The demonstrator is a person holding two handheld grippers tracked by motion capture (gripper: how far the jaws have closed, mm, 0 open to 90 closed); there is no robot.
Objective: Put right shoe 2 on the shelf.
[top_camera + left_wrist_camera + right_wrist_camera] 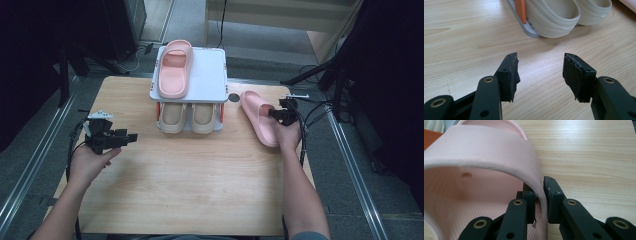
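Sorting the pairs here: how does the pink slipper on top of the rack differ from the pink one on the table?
The pink slipper on the rack lies on the rack's white top shelf; the pink slipper on the table rests on the wooden table. The rack one is untouched, while the right gripper pinches the table one's strap edge. The rack one lies straight, the table one at an angle. Both share colour and shape.

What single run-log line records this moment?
right tongs: shut on pink slipper strap | left tongs: open, empty | rack: one pink slipper on top
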